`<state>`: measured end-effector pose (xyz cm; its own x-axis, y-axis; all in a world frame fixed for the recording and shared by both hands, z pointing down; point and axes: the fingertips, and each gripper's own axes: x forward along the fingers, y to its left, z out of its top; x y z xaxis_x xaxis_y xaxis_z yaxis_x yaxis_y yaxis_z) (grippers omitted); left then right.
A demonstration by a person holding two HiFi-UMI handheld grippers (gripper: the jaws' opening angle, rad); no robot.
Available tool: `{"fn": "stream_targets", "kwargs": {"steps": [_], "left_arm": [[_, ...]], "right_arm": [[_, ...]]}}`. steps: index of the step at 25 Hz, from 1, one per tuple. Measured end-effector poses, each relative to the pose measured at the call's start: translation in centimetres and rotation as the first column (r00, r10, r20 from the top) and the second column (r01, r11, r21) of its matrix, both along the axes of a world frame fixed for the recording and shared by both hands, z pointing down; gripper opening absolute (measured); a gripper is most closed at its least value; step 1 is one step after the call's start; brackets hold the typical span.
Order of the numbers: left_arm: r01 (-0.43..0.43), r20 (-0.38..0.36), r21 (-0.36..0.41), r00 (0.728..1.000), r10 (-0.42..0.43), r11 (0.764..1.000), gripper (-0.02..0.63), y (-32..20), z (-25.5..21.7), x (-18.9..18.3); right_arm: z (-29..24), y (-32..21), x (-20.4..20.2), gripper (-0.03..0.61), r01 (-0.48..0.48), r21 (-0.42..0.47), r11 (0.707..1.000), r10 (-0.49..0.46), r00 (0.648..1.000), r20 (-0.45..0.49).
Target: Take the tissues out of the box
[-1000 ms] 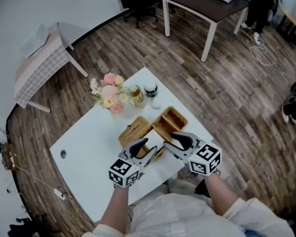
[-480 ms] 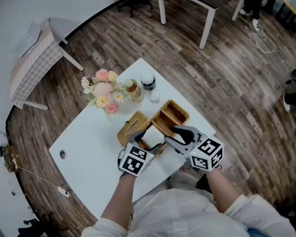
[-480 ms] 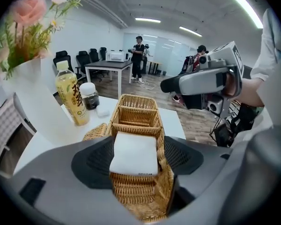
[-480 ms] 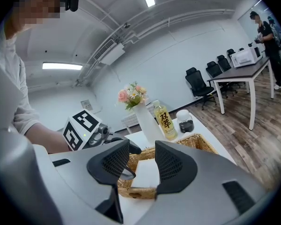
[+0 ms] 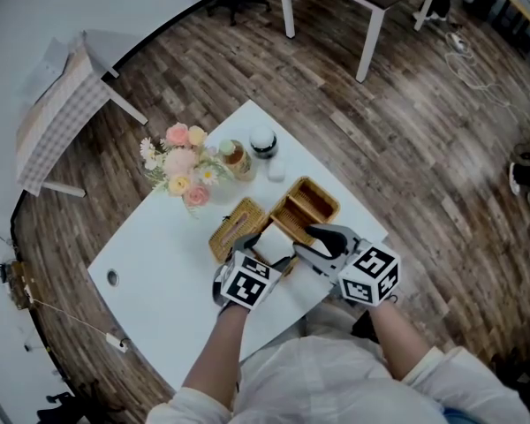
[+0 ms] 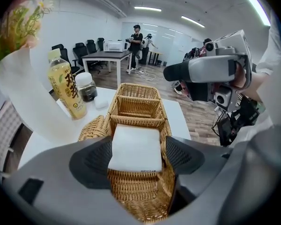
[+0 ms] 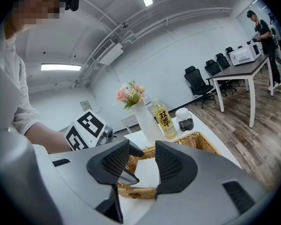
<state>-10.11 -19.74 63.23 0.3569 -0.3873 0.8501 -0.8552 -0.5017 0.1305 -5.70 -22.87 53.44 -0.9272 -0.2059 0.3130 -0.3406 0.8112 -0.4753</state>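
On my left gripper (image 6: pixel 136 159) the fingers (image 6: pixel 91 165) had just been opening, released astride the tissues (image 6: pixel 136 143), which lay in the wicker box (image 6: pixel 133 108) on the desk (image 5: pixel 159 263). My right gripper (image 7: pixel 143 165) had its fingers apart, grasping nothing.

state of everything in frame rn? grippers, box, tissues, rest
left gripper: open, jaws have just been opening, tissue stack between them, not pressed
right gripper: open, empty
wicker box: lid off, far compartment empty
tissue stack: flat in the near compartment
wicker lid: off, beside the box
bottle: upright, capped
jar: upright, lid on
vase of flowers: upright
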Motion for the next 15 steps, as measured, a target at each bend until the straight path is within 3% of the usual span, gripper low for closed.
{"fn": "stream_targets", "kwargs": {"steps": [15], "left_arm": [[-0.042, 0.090, -0.091, 0.995, 0.050, 0.995, 0.388, -0.5, 2.3, 0.4]], "right_arm": [[0.7, -0.5, 0.4, 0.175, -0.018, -0.024, 1.000, 0.018, 1.000, -0.003]]}}
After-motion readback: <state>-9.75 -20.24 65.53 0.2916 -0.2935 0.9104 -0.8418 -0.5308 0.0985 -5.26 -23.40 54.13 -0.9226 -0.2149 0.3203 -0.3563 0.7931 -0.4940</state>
